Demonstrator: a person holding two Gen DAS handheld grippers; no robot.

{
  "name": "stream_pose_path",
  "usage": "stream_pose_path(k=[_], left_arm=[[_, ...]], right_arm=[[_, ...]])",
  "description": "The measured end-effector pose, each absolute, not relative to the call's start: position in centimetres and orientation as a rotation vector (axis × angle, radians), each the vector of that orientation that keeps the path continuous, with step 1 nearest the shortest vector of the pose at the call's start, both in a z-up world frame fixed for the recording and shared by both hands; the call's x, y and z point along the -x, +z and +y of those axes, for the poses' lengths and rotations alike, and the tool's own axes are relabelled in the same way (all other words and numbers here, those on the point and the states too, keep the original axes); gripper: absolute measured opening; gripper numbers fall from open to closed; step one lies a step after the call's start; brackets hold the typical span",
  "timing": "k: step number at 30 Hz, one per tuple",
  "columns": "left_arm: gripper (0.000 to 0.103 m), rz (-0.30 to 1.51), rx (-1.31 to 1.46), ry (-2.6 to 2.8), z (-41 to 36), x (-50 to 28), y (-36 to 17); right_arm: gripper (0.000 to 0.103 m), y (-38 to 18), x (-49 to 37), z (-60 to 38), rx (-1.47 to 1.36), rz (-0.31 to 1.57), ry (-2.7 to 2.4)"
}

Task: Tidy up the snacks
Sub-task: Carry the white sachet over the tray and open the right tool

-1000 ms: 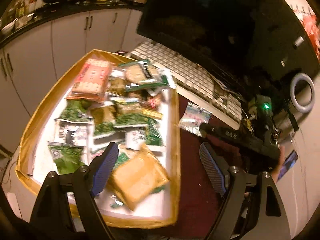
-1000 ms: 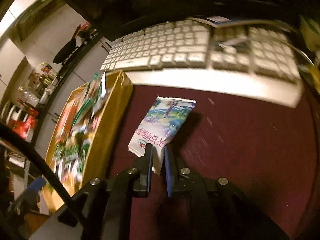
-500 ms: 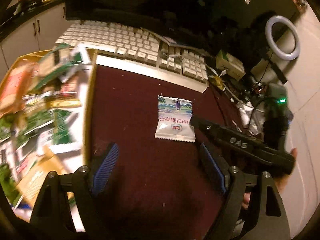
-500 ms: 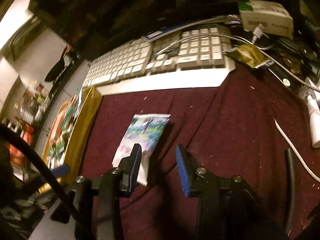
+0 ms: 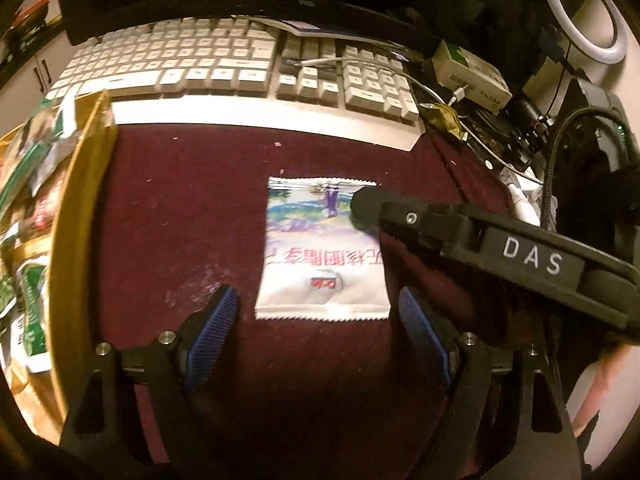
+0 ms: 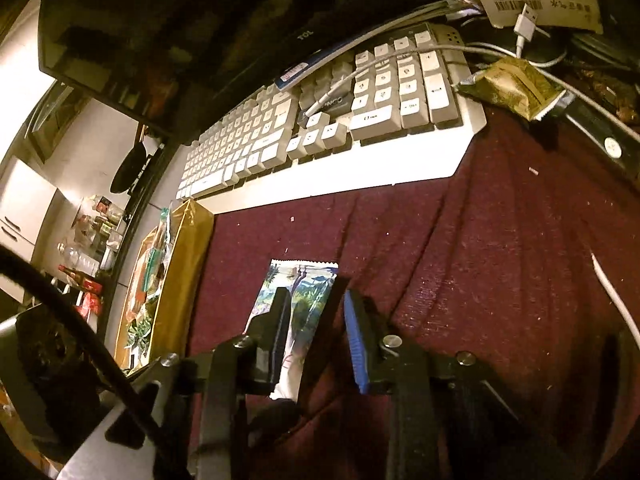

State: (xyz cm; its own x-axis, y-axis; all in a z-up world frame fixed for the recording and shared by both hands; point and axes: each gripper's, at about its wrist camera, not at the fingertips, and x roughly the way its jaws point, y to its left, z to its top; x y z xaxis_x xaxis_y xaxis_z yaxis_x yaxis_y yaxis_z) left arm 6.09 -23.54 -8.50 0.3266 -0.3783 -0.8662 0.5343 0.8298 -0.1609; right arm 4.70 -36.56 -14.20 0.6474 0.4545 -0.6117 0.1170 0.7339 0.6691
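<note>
A white snack packet (image 5: 324, 256) is seen flat on the maroon-covered tabletop (image 5: 192, 208) in front of the keyboard (image 5: 240, 68), framed by the left tongs (image 5: 320, 332), spread wide, and overlapped by the right tongs (image 6: 316, 340), parted, not clamped.

White landscape-printed snack packet (image 5: 322, 248) lies flat on maroon cloth (image 5: 180, 208).

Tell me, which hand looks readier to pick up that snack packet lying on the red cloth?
Probably the left. Its open tongs straddle the near edge of the snack packet squarely, while the right tongs hang open over one side of it.
</note>
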Motion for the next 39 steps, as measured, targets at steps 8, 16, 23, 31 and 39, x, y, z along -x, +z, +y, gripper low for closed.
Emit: stream_pose_path(k=[8, 16, 23, 31, 39], left_arm=[[0.069, 1.029, -0.194, -0.578, -23.6, -5.9, -8.4], [0.069, 0.983, -0.141, -0.533, -21.0, -4.7, -7.2], [0.069, 0.889, -0.101, -0.486, -17.6, -1.2, -3.9], [0.069, 0.812, -0.044, -0.431, -12.7, 1.0, -0.7], [0.069, 0.785, 0.008, -0.326, -8.0, 0.1, 0.9]], right_arm=[[0.013, -13.5, -4.5, -35.6, -0.673, 0.833, 0.234], [0.013, -11.8, -4.1, -32.9, -0.584, 0.789, 0.316], [0.013, -9.3, -2.7, -29.3, -0.551, 0.746, 0.373], [0.013, -6.1, -2.9, -24.8, -0.492, 0.691, 0.456], [0.013, -5.3, -6.1, -19.8, -0.464, 0.704, 0.576]])
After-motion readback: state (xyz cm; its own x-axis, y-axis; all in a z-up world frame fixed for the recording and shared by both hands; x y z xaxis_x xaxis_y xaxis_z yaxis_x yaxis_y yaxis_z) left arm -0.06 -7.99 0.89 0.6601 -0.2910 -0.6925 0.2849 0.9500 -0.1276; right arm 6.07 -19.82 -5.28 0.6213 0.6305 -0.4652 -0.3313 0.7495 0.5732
